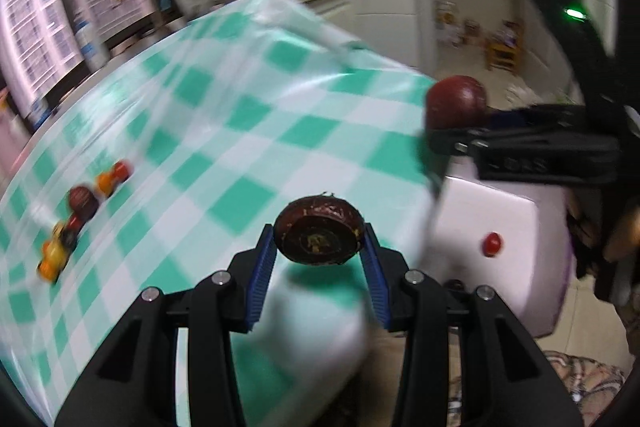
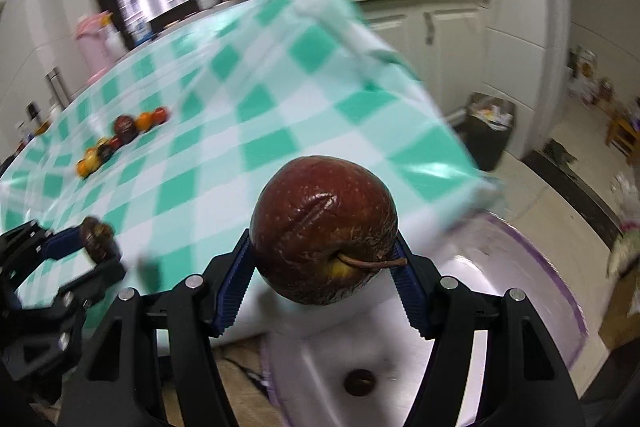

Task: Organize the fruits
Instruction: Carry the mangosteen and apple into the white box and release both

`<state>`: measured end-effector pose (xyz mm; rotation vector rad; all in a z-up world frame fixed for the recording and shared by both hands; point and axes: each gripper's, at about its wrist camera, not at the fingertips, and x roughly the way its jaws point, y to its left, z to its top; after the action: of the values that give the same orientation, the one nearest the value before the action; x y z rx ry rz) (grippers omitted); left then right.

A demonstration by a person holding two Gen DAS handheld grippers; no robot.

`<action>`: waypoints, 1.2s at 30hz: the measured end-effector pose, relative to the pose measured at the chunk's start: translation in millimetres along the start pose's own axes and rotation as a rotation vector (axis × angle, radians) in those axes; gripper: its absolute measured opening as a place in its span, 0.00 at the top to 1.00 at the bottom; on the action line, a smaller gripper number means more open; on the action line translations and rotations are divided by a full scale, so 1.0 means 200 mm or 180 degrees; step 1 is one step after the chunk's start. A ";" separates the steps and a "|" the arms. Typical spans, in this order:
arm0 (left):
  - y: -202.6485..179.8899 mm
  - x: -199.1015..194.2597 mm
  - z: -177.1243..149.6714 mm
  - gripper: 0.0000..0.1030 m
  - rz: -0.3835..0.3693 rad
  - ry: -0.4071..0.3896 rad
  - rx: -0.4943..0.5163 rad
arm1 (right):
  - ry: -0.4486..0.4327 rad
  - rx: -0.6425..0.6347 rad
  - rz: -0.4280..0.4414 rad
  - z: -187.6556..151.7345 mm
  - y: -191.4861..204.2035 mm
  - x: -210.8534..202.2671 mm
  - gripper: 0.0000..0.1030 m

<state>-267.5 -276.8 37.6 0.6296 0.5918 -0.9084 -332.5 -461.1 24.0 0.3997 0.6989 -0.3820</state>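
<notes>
My left gripper [image 1: 319,247] is shut on a flat dark brown fruit [image 1: 319,233], held above the near edge of the checked table [image 1: 224,131]. My right gripper [image 2: 324,259] is shut on a wrinkled dark red apple [image 2: 324,227] with its stem pointing right, held over a white bin [image 2: 460,307]. The apple in the right gripper also shows in the left wrist view [image 1: 456,103], at right above the bin [image 1: 500,227]. The left gripper with its fruit shows in the right wrist view [image 2: 96,239] at far left. Several small orange and dark fruits [image 1: 76,219] lie in a row on the table's left side.
The white bin beside the table holds a small red fruit [image 1: 492,244] and a dark one [image 2: 359,381]. A dark waste bin [image 2: 488,131] stands on the floor by the white cabinets. Bottles and a pot stand on the counter by the window.
</notes>
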 end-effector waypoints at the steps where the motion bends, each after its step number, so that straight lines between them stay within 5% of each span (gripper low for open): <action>1: -0.04 0.01 0.01 0.58 -0.0054 -0.0003 0.0069 | 0.0006 0.0075 -0.0060 -0.01 -0.06 0.00 0.37; 10: -0.45 0.10 0.07 0.58 -0.0615 0.0072 0.0688 | 0.0325 0.0469 -0.0545 -0.14 -0.42 0.13 0.37; 17: -0.67 0.46 0.01 0.58 -0.1153 0.0720 0.0851 | 0.0931 0.0507 -0.0930 -0.26 -0.62 0.38 0.38; 22: -0.74 0.76 -0.07 0.58 -0.1342 0.1240 0.0783 | 0.1377 0.0516 -0.1080 -0.34 -0.69 0.57 0.38; 26: -0.80 0.86 -0.12 0.58 -0.1363 0.1376 0.0845 | 0.1651 0.0529 -0.1119 -0.41 -0.71 0.68 0.37; 28: -0.82 0.86 -0.15 0.58 -0.1418 0.1374 0.0884 | 0.1744 0.0529 -0.1150 -0.45 -0.72 0.71 0.37; 31: -0.86 0.82 -0.18 0.40 -0.1377 0.1254 0.1058 | 0.1773 0.0546 -0.1152 -0.47 -0.73 0.72 0.37; 34: -0.88 0.72 -0.15 0.21 -0.1359 0.0950 0.1198 | 0.1653 0.0587 -0.1180 -0.42 -0.75 0.66 0.18; 36: -0.88 0.62 -0.14 0.18 -0.1277 0.0716 0.1299 | 0.1607 0.0570 -0.1220 -0.39 -0.75 0.62 0.16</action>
<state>-362.4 -403.3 -111.0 1.0110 0.7571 -1.3643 -356.8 -577.5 -149.7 0.5408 1.2467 -0.7220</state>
